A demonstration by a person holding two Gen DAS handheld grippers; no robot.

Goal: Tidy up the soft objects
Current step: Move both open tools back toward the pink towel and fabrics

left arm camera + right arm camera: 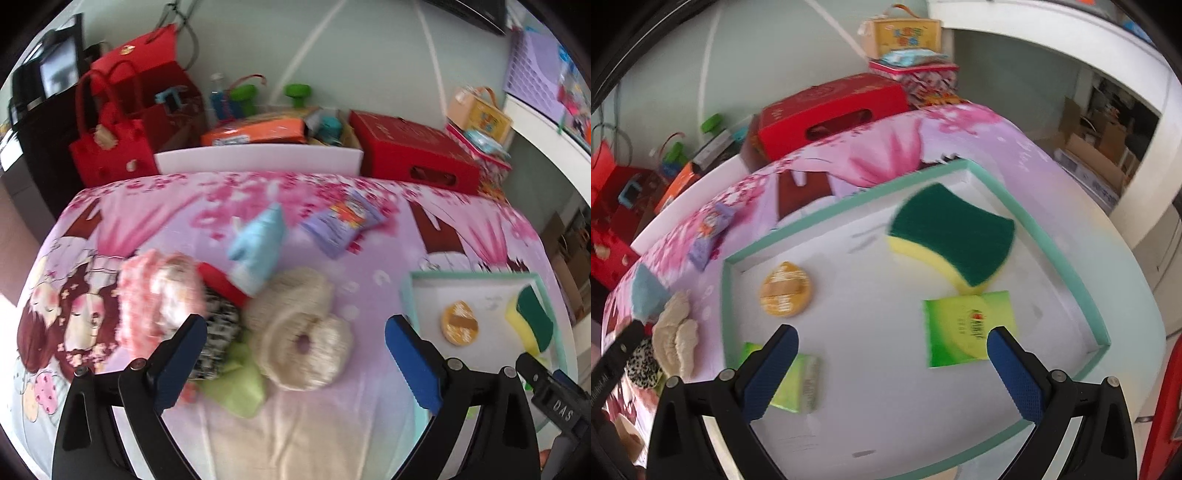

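Note:
My left gripper (pixel 295 354) hangs open above a heap of soft things on the pink bedspread: a cream ring-shaped scrunchie (pixel 306 343), a pink fluffy piece (pixel 159 299), a black-and-white patterned cloth (pixel 218 332), a light green cloth (pixel 240 384) and a pale blue pouch (pixel 258 247). Nothing sits between its pads. My right gripper (pixel 892 369) is open over the white tray (pixel 1034 229) with a mint rim. In the tray lie a green-and-yellow sponge (pixel 953 236), a round orange puff (pixel 786 294), a green tissue pack (pixel 967 328) and a second green pack (pixel 801 384).
A purple snack packet (pixel 340 225) lies further back on the bedspread. Behind the bed stand a red box (pixel 413 155), red bags (pixel 110 147), an orange box (pixel 255 133) and a yellow case (pixel 480 114). The other gripper's black body (pixel 554 398) shows at the lower right.

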